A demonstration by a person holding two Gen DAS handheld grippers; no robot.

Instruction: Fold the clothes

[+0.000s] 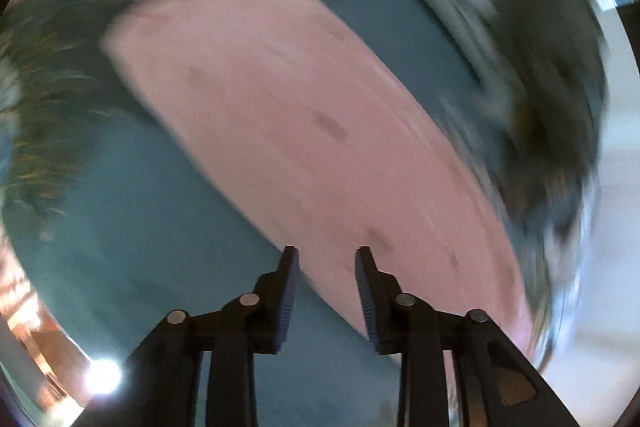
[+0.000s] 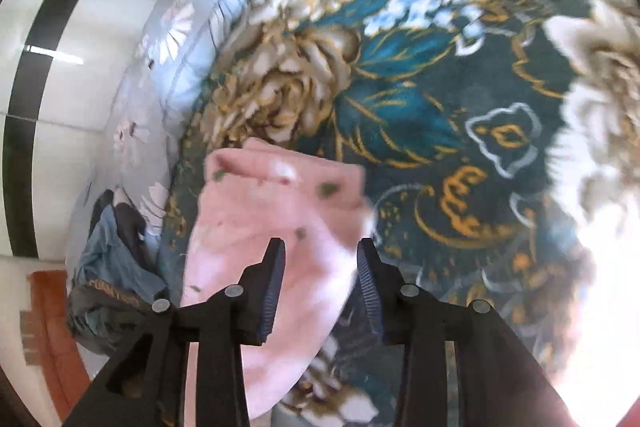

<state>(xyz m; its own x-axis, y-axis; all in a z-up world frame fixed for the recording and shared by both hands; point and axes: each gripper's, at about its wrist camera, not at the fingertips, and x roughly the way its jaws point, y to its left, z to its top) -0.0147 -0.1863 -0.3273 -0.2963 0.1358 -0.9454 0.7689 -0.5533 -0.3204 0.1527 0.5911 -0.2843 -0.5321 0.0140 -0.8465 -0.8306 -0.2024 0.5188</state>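
The pink soft fleece garment with small dark specks (image 2: 276,227) lies folded on the dark teal floral bed blanket (image 2: 460,107), just ahead of and below the right tongs (image 2: 320,247). In the left wrist view it is a blurred pink slab (image 1: 300,131) beyond the left tongs (image 1: 326,253). Both tongs stand partly open with nothing between the pads — neither holds cloth. The fabric looks light, limp and plush, likely to sag and slide; a pinch at a corner or along the folded edge seems best. To the right tongs' left sits a crumpled pile of blue and dark clothes (image 2: 116,267).
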